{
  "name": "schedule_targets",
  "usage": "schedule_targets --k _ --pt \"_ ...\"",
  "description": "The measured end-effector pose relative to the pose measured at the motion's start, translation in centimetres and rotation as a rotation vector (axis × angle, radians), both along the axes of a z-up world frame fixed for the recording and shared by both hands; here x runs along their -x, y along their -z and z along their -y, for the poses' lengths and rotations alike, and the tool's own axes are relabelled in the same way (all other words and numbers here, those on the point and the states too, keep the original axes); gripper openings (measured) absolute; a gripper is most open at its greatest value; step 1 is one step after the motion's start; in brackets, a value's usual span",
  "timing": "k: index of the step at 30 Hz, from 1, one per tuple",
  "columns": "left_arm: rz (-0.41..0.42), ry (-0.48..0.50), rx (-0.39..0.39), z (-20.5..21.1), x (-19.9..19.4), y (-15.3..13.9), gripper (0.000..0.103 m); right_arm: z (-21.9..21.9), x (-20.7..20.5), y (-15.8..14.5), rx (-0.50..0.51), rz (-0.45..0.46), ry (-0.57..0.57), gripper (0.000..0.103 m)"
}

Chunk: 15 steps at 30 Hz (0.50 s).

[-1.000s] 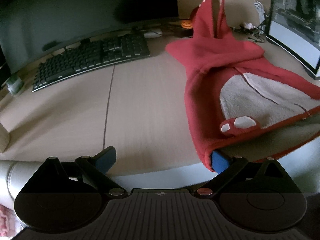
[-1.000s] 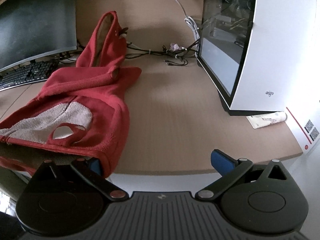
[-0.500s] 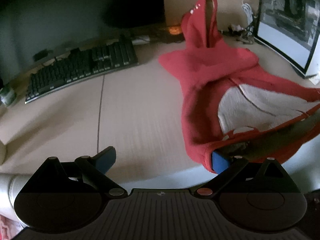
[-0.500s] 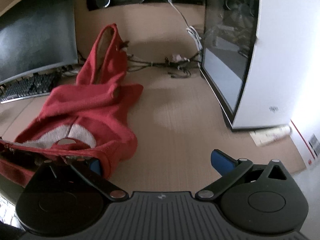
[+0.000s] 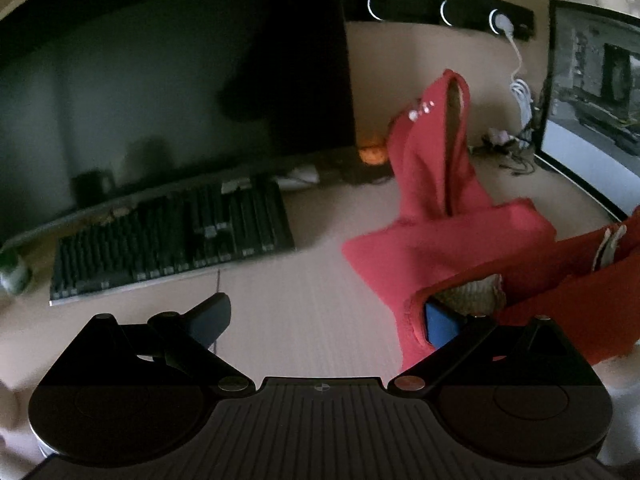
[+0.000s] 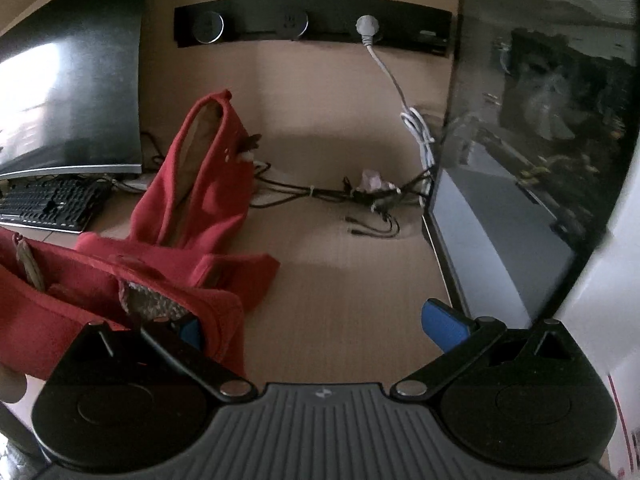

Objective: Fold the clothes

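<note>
A red hooded top with a pale fleece lining lies on the wooden desk, its hood (image 5: 436, 152) propped up toward the back wall. In the left wrist view the red top (image 5: 448, 248) fills the right side, and its bottom hem is lifted off the desk. My left gripper (image 5: 326, 316) is open, and the hem is draped over its right blue finger (image 5: 438, 322). In the right wrist view the red top (image 6: 180, 264) sits at the left. My right gripper (image 6: 312, 322) is open too, its left finger (image 6: 191, 329) tucked under the raised hem.
A black keyboard (image 5: 172, 236) and a dark monitor (image 5: 168, 92) stand at the left. A white computer case with a glass side (image 6: 532, 168) stands at the right. Cables (image 6: 352, 196) lie along the back wall under a black socket strip (image 6: 312, 24).
Both grippers have risen and moved forward over the desk, carrying the top's bottom hem up and toward the hood. The pale front panel is now mostly hidden.
</note>
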<state>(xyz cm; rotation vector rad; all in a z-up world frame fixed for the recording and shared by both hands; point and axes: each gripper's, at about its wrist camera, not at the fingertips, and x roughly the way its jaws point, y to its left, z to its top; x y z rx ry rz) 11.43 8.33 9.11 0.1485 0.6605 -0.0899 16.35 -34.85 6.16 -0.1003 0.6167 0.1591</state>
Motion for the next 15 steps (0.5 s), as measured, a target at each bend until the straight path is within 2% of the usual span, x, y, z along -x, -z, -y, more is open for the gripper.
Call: schedule_targets --k 9,12,15 --pt "0.006 -0.067 -0.057 0.8 -6.6 -0.3 0.102 -1.9 -10.3 0.7 0.068 0.027 -0.035 0.103" --pt "0.013 -0.095 -0.098 1.4 -9.6 -0.1 0.102 -2.7 -14.4 2.7 0.084 0.002 -0.035 0.103" --pt "-0.039 -0.13 -0.106 1.9 -12.8 2.0 0.102 -3.5 -17.9 5.6 0.097 -0.067 -0.046 0.103"
